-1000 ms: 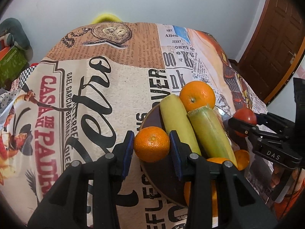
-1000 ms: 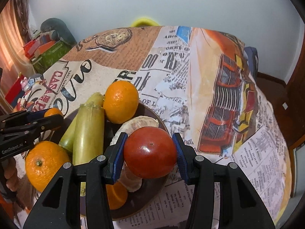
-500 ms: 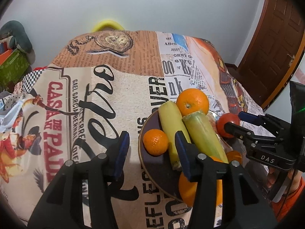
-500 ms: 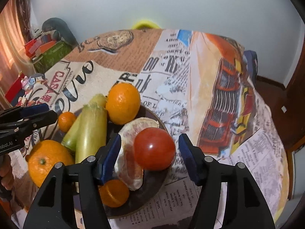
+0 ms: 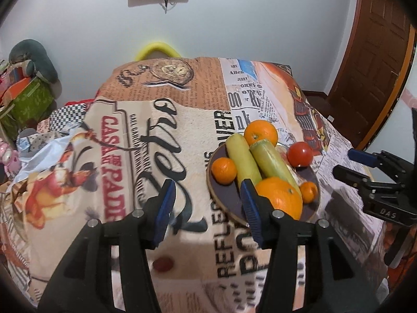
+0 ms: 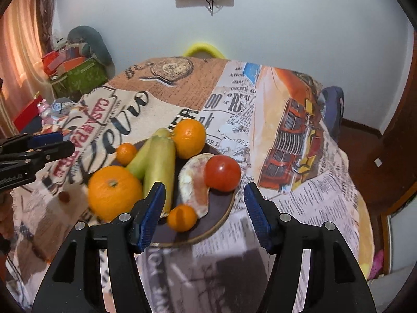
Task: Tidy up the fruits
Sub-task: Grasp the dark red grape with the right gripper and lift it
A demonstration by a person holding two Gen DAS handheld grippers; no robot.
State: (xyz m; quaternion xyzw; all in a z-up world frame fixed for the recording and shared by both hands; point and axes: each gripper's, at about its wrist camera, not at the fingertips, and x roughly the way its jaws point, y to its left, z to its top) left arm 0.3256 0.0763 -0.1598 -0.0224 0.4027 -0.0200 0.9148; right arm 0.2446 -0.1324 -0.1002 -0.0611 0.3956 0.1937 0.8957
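Observation:
A dark round plate [image 5: 229, 203] [image 6: 219, 208] on the table holds the fruit: two large oranges [image 5: 261, 131] [image 6: 114, 191], two small mandarins [image 5: 223, 170] [image 6: 181, 217], two long yellow-green fruits [image 5: 271, 160] [image 6: 159, 167], a peeled citrus piece [image 6: 194, 182] and a red tomato [image 5: 299, 154] [image 6: 222, 173]. My left gripper [image 5: 206, 203] is open and empty, pulled back to the left of the plate. My right gripper [image 6: 204, 200] is open and empty, above the plate's near rim; it also shows in the left wrist view [image 5: 349, 163].
A printed newspaper-pattern cloth [image 5: 161, 130] covers the table. A yellow chair back [image 5: 157, 49] stands behind the far edge. Boxes and clutter [image 6: 75, 73] sit at the left. A brown door [image 5: 378, 60] is at the right.
Both grippers opened and let go: the small mandarin and the tomato now rest on the plate. Both grippers have since pulled back and up from the plate.

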